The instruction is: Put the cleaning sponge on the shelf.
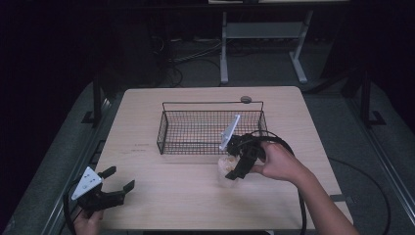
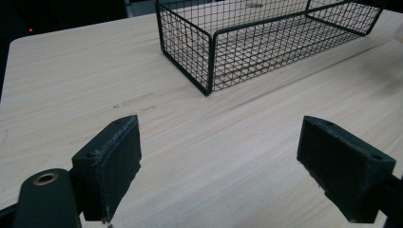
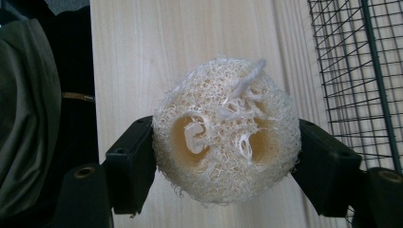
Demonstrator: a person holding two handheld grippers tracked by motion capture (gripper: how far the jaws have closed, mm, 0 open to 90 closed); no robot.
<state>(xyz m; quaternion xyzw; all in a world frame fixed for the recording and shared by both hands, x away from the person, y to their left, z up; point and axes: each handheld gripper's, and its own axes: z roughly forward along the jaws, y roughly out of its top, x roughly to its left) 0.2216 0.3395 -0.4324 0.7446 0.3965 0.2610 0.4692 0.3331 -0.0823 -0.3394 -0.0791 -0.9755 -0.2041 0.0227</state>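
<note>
A round loofah sponge [image 3: 227,130] is gripped between the two black jaws of the right gripper [image 1: 231,166], pressed on both sides, and is held just above the light wooden table [image 1: 186,196], close beside the front right corner of the black wire basket [image 1: 169,128]. The left gripper [image 2: 218,161] is kept near the table's front left corner, its jaws spread wide with nothing between them

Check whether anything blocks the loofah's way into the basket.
Only the basket's near wall: the right gripper holds the loofah just outside it, so it must go over the rim. The basket looks empty.
</note>
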